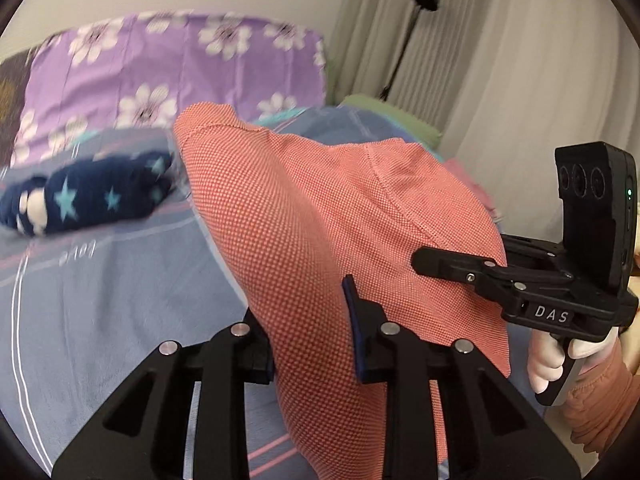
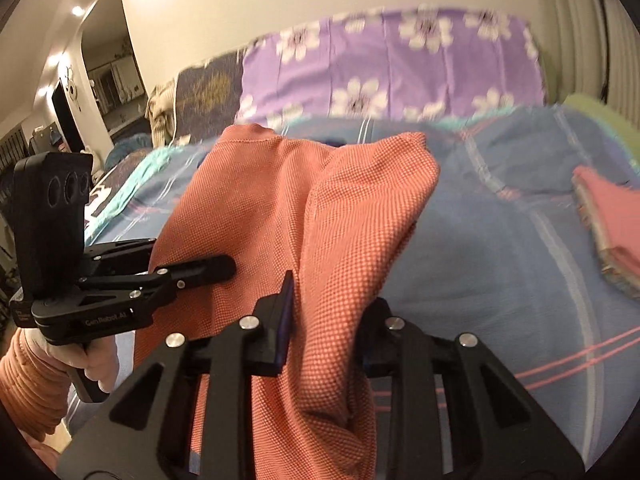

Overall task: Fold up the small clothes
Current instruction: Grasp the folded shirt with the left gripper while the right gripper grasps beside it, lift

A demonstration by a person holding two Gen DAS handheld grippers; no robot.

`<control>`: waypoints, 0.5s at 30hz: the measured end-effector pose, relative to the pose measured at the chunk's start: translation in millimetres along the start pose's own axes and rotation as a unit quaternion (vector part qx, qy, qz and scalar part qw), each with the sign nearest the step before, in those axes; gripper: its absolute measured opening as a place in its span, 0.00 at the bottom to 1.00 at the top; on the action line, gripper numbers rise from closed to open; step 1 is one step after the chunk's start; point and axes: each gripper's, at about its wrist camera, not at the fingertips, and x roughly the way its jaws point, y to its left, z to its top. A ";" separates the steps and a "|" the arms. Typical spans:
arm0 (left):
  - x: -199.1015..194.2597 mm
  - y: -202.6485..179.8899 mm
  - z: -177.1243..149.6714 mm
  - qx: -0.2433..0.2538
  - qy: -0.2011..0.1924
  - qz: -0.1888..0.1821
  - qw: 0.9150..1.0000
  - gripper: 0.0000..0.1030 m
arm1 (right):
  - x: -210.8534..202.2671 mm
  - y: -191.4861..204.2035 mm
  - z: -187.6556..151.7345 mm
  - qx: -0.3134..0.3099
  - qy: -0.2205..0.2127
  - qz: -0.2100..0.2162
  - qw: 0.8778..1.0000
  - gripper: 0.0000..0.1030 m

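Presently the coral garment (image 1: 320, 216) is held raised above the bed (image 1: 100, 300), pinched on both sides: the left tool (image 1: 312, 344) is clamped on its cloth, and the right tool (image 2: 326, 332) is likewise closed on a bunched fold. At ten o'clock in the left wrist view a navy star-patterned piece (image 1: 88, 196) is seen lying on the sheet. At three o'clock in the right wrist view a folded pink pile (image 2: 612, 224) rests.
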 end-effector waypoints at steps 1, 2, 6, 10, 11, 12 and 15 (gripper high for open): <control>-1.9 -7.2 3.0 0.007 -0.004 -0.003 1.000 0.27 | -10.5 -0.5 0.6 -0.003 -0.011 -0.008 1.000 0.25; -3.2 -16.5 7.3 0.015 -0.008 -0.006 1.000 0.27 | -18.4 -1.9 0.8 -0.004 -0.018 -0.014 1.000 0.25; 1.6 -51.5 26.7 0.041 -0.012 -0.024 0.999 0.27 | -47.9 -18.8 2.4 0.003 -0.039 -0.039 0.998 0.25; 8.6 -83.2 46.2 0.066 -0.016 -0.044 0.997 0.27 | -81.2 -42.1 4.7 0.018 -0.064 -0.069 0.995 0.25; 12.5 -95.5 53.5 0.075 -0.018 -0.051 0.996 0.27 | -90.0 -49.2 4.9 0.023 -0.070 -0.074 0.994 0.25; 14.3 -102.2 56.8 0.081 -0.019 -0.054 0.995 0.27 | -97.0 -54.7 5.9 0.027 -0.076 -0.080 0.994 0.25; 24.6 -132.0 71.4 0.107 -0.023 -0.066 0.992 0.27 | -117.8 -74.8 8.6 0.035 -0.090 -0.103 0.990 0.25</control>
